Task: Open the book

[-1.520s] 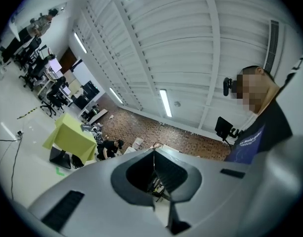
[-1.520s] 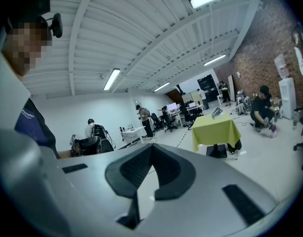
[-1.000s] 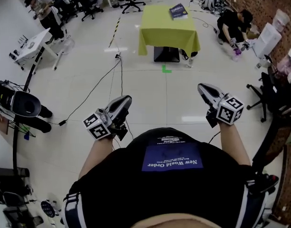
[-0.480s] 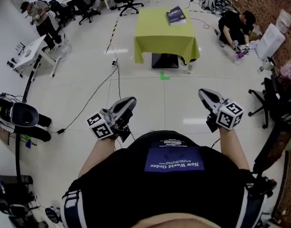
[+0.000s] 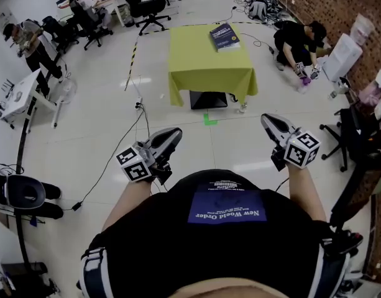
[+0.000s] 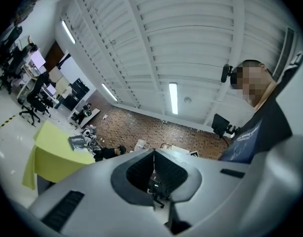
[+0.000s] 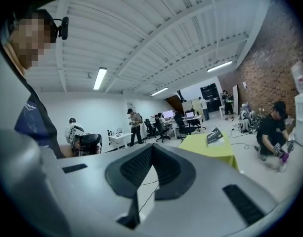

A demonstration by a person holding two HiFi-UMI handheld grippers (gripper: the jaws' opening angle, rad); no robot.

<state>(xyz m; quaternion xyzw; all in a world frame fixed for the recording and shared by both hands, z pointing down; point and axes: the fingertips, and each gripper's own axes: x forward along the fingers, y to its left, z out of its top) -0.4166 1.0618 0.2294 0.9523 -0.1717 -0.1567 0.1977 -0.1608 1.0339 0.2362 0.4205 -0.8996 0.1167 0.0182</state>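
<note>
My left hand-held gripper [image 5: 168,136], lower left of centre, has its jaws pressed together on nothing. At top centre the dark-blue book [image 5: 224,36] lies closed near a far corner of the yellow-green-clothed bench [image 5: 196,64], well apart from me. My right hand-held gripper [image 5: 271,123] is likewise closed and empty. I judge this the approach: next, reach the bench and catch the cover's edge.

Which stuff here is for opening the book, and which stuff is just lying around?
For the job:
- book
- yellow-green table it lies on
- left gripper and right gripper, both shut and empty

Just lying about:
- office chair
- white desk
- black box under the table
- green tape mark
</note>
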